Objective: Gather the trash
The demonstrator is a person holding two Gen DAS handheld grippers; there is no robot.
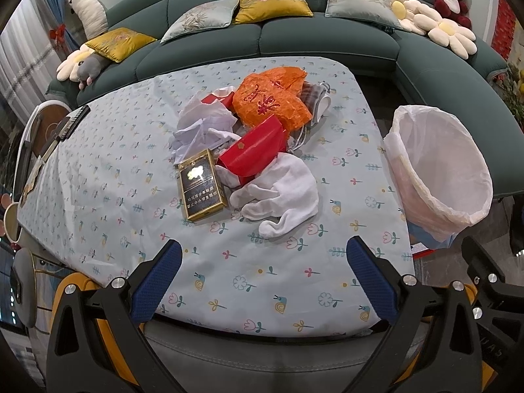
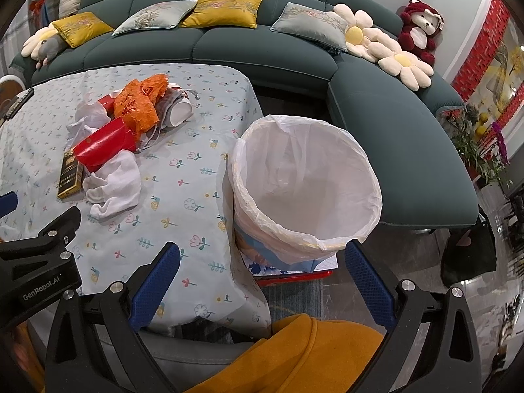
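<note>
Pale blue tablecloth [image 1: 98, 177] printed with small tulips, snails and leaves in pink, yellow and teal. In the heap near its middle: orange wrapper [image 1: 271, 98] with red characters, plain red box [image 1: 253, 150], white sock [image 1: 281, 199], white paper [image 1: 203, 121], black and gold pack [image 1: 202, 188]. Beside the tablecloth, white bin liner [image 2: 304, 180]. Behind, dark green sofa [image 1: 294, 36] with mustard and grey cushions.

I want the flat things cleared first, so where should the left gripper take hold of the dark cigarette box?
Probably across its two long gold-edged sides. The cigarette box lies flat on the table, its near end pointing roughly at the open left gripper. Come from above, fingers straddling the width near that end; its far end sits against the red box.
</note>
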